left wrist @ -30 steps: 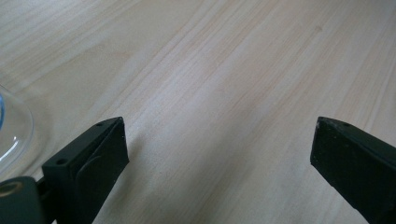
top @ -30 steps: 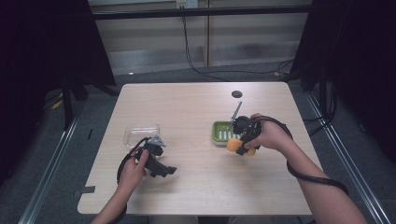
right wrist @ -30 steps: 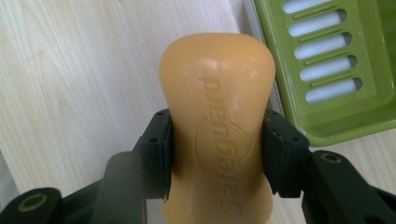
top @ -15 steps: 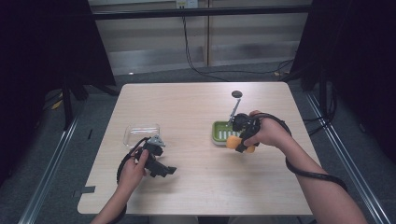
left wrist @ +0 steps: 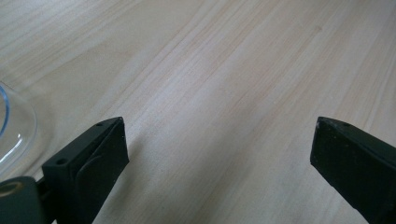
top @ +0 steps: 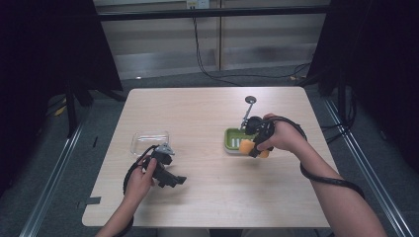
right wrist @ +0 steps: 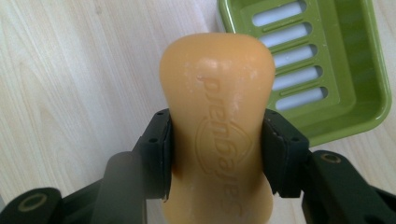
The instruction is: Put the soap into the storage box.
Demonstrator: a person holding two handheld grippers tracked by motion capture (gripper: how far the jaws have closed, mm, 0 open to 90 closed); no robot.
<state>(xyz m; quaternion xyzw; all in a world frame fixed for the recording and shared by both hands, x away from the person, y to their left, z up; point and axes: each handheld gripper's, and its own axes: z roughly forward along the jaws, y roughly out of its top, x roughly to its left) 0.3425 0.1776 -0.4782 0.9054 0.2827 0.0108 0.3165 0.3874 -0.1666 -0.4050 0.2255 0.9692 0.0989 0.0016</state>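
Soap [top: 245, 146], an orange bar, sits clamped in the right gripper [top: 251, 148] at the near edge of the green soap dish [top: 231, 140] in the high view; the left gripper [top: 173, 180] rests on the pale wooden table [top: 207, 108] near a clear container [top: 148, 140]. Dark curtains flank the room. The left gripper view shows jaws spread wide over bare wood. The right gripper view shows both pads [right wrist: 159, 149] pressing the bar's waist.

One worktop [top: 197, 113] carries everything. On it there is one orange soap bar [right wrist: 217, 121], at the right side, and one green soap dish [right wrist: 345, 60] just beside the bar. One clear plastic container [top: 149, 140] lies at the left. One small metal stand with a round top [top: 248, 106] rises at the far right. There are two hand-held grippers: the left hand-held gripper [top: 170, 178] and the right hand-held gripper [right wrist: 217, 154].
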